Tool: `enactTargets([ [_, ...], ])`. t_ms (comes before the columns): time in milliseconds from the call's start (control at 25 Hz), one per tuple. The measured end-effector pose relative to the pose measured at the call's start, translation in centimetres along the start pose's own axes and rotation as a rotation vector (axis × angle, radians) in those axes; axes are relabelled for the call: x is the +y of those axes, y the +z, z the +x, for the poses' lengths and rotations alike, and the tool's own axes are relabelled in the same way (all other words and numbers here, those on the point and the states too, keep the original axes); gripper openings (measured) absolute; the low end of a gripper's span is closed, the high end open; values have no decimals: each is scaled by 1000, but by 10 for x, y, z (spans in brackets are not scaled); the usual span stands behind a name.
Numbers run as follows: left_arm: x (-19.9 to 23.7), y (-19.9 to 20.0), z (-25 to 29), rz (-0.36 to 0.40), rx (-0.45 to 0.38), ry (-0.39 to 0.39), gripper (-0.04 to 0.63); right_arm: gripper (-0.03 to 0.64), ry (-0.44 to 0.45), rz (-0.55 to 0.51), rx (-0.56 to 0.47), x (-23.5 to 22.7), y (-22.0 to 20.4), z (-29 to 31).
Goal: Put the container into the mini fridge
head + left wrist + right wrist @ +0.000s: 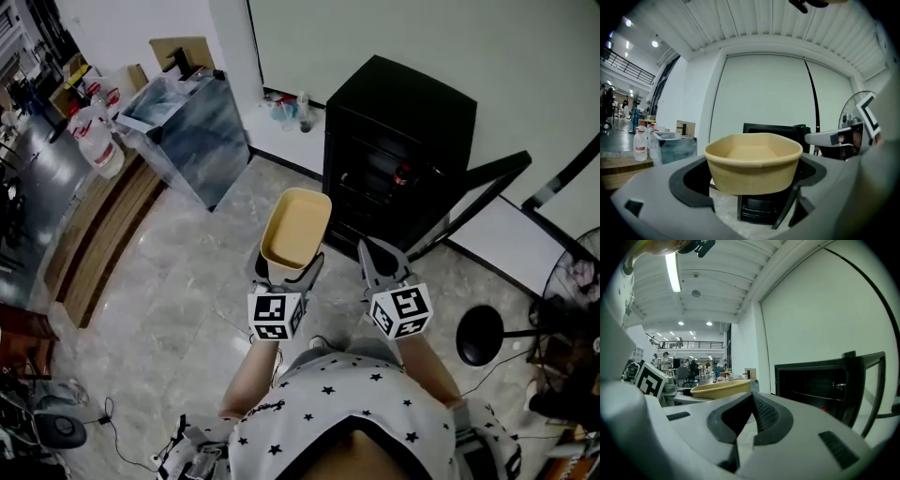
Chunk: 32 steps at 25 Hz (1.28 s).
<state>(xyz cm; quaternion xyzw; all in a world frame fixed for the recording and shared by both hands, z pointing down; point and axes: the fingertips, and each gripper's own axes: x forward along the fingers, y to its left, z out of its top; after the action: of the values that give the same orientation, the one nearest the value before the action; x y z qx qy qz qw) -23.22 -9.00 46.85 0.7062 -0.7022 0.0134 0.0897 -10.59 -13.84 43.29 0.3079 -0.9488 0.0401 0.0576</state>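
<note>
A tan, empty open-top container [296, 229] sits between the jaws of my left gripper [290, 270], which is shut on its near end. In the left gripper view the container [753, 164] fills the gap of the left gripper [751, 180]. Straight ahead stands the black mini fridge [398, 131] with its door [473, 197] swung open to the right; a red-topped item shows inside. My right gripper [379, 261] hangs beside the container, shut and empty. The right gripper view shows the right gripper [752, 398], the container [723, 388] at its left and the fridge opening [811, 380] ahead.
A metal-sided box [183, 127] stands at the back left by a wooden platform [98, 220] with plastic bottles [97, 141]. Small bottles [291, 111] sit by the wall. A fan [574, 281] and a round black base [480, 335] are at the right.
</note>
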Motion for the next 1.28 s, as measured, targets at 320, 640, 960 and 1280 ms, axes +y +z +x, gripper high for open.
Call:
enactTargets([
  [320,-17,-3,51,29,24,-95,538,-8,-65,19,13,-31,-6,4],
  [640,-39,-4,109,54,22,-155,538,-8,-100,33,20,-76,-14,18],
  [960,-55,-4,173,50,45,-200,538,-8,-141,57,34,-123,-19,34],
  [1280,-70,-10,231,85,41,-246,538,-8,-192,66,48,-153,-26,42],
])
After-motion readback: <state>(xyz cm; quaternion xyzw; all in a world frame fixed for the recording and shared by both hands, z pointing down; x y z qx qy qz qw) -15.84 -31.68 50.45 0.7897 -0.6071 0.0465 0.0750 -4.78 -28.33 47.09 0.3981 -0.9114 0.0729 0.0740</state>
